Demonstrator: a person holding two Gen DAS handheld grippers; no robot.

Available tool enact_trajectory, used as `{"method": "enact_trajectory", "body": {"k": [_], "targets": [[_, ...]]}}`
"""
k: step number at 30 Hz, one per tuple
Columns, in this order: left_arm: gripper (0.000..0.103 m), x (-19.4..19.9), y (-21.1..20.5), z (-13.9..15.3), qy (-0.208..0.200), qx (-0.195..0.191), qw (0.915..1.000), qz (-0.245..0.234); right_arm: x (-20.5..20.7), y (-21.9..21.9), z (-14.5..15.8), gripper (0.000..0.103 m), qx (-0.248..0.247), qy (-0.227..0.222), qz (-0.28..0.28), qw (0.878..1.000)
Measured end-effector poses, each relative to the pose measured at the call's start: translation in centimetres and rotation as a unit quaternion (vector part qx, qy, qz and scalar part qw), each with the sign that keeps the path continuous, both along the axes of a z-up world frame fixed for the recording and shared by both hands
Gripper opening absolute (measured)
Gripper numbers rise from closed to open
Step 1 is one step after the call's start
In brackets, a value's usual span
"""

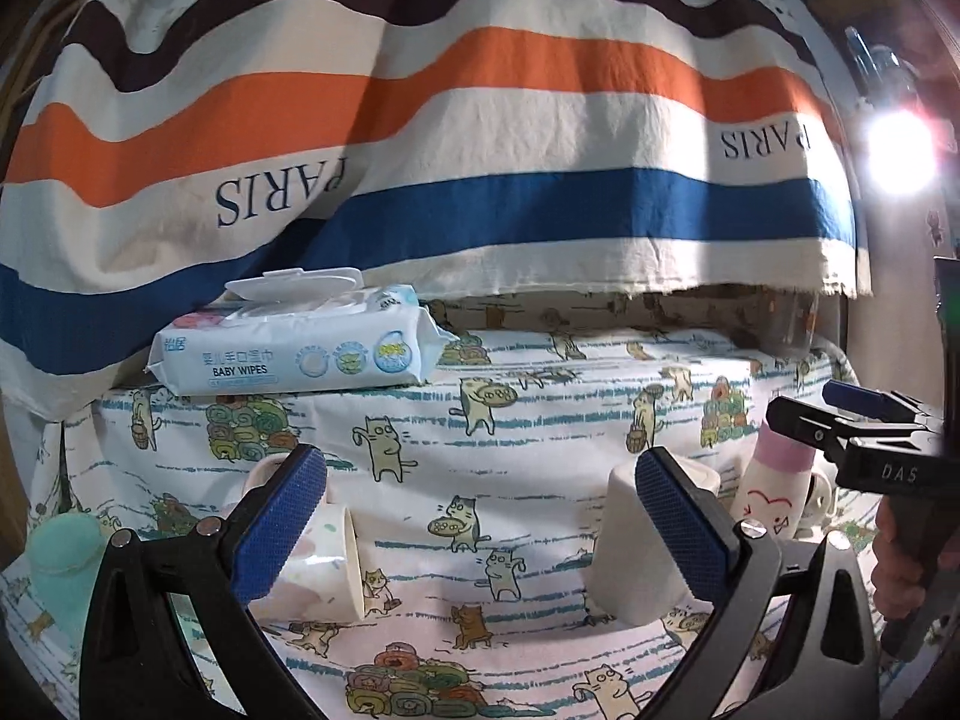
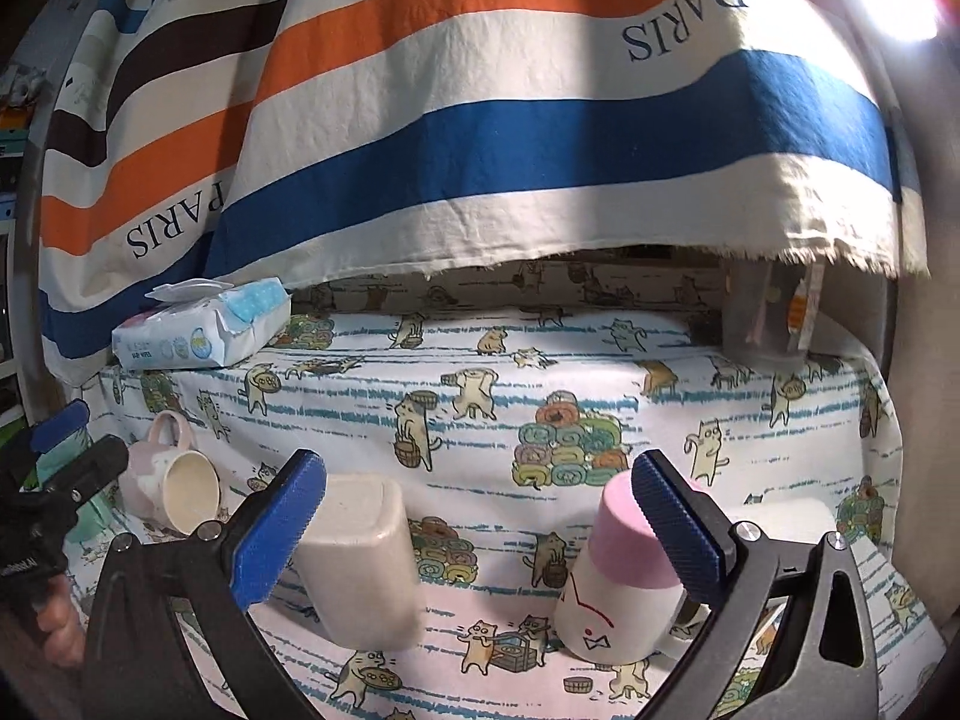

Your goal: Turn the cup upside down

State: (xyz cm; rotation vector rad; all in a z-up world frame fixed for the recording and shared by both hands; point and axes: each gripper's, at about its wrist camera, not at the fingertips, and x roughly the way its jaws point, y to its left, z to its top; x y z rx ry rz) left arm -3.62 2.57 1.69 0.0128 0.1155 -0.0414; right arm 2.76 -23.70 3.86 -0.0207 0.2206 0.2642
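Note:
A pink-and-white mug (image 2: pixel 171 480) lies on its side at the left of the cat-print cloth, its mouth toward the camera; in the left wrist view it (image 1: pixel 330 558) lies just behind my left finger. A plain beige cup (image 2: pixel 360 558) stands upside down; it also shows in the left wrist view (image 1: pixel 624 546). A pink-bottomed white mug (image 2: pixel 618 582) with a drawn face stands upside down, also in the left wrist view (image 1: pixel 774 486). My left gripper (image 1: pixel 480 516) is open and empty. My right gripper (image 2: pixel 480 516) is open and empty, above the two inverted cups.
A pack of baby wipes (image 1: pixel 294 348) lies on a raised ledge at the back left. A striped cloth (image 1: pixel 480 120) hangs behind. A clear container (image 2: pixel 768 318) stands at the back right. A teal object (image 1: pixel 60 564) sits at the far left. A bright lamp (image 1: pixel 900 150) glares at the right.

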Motion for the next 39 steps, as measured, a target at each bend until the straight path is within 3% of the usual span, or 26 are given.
{"method": "enact_trajectory", "body": {"k": [5, 7, 11, 18, 39], "targets": [[0.102, 1.0, -0.2, -0.7, 0.024, -0.001, 0.9997, 0.004, -0.6, 0.3, -1.1, 0.102, -0.019, -0.016, -0.007, 1.000], [0.102, 1.6, 0.3, -1.0, 0.040, -0.018, 0.9990, 0.010, -0.5, 0.2, -1.6, 0.102, -0.020, -0.014, -0.011, 1.000], [0.102, 3.2, 0.8, -1.8, 0.087, -0.031, 0.9955, 0.024, 0.7, 0.3, -2.7, 0.102, -0.024, 0.025, -0.012, 0.999], [0.102, 3.1, -0.3, -1.9, 0.085, -0.008, 0.9963, 0.009, 0.7, 0.8, -2.9, 0.102, -0.036, 0.026, -0.012, 0.999], [0.102, 3.0, -0.1, -1.8, 0.085, -0.010, 0.9962, 0.012, 0.7, 0.5, -2.8, 0.102, -0.032, 0.025, -0.021, 0.999]]}}
